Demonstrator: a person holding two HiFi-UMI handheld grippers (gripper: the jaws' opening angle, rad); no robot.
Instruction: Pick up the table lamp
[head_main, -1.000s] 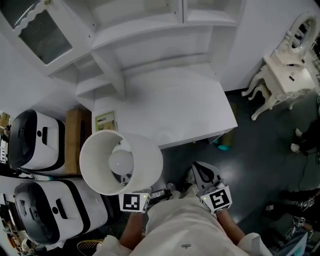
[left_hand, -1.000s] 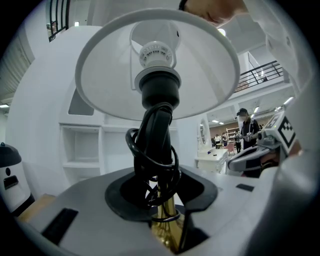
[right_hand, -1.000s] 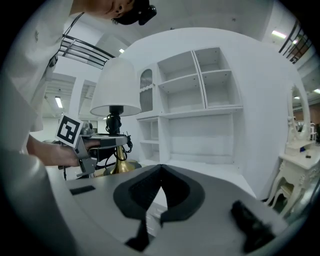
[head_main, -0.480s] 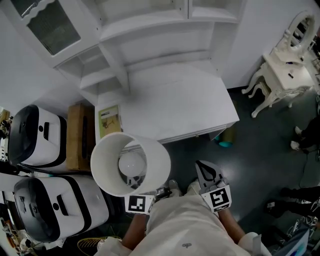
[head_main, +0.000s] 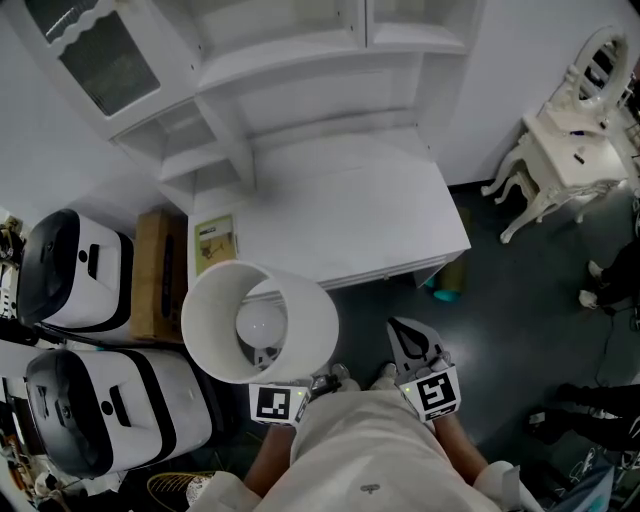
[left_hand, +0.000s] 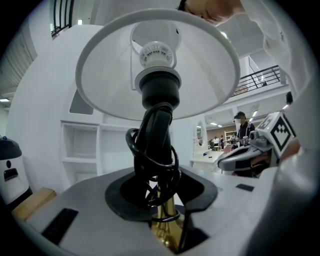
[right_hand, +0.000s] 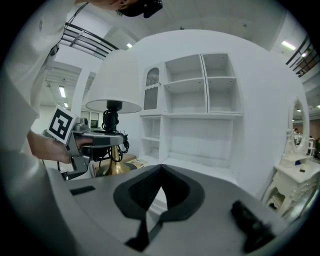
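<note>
The table lamp's white shade (head_main: 215, 345) faces up at me with the bulb (head_main: 262, 322) inside; it hangs off the floor just in front of the desk. My left gripper (head_main: 303, 388) sits under the shade, shut on the lamp's brass stem (left_hand: 165, 227), which has black cord (left_hand: 150, 160) wound around it. The shade (left_hand: 110, 85) fills the top of the left gripper view. In the right gripper view the lamp (right_hand: 114, 105) and left gripper (right_hand: 97, 141) show at the left. My right gripper (head_main: 413, 345) is beside it, shut, its jaws (right_hand: 160, 167) meeting with nothing between them.
A white desk (head_main: 350, 210) with shelves stands ahead, a booklet (head_main: 215, 240) on its left corner. A cardboard box (head_main: 158, 275) and two white-and-black appliances (head_main: 75, 275) (head_main: 110, 415) crowd the left. An ornate white dressing table (head_main: 570, 150) stands far right on dark floor.
The lamp and my left gripper have shifted a little to the right, toward the desk's front edge. The right gripper keeps its place beside them.
</note>
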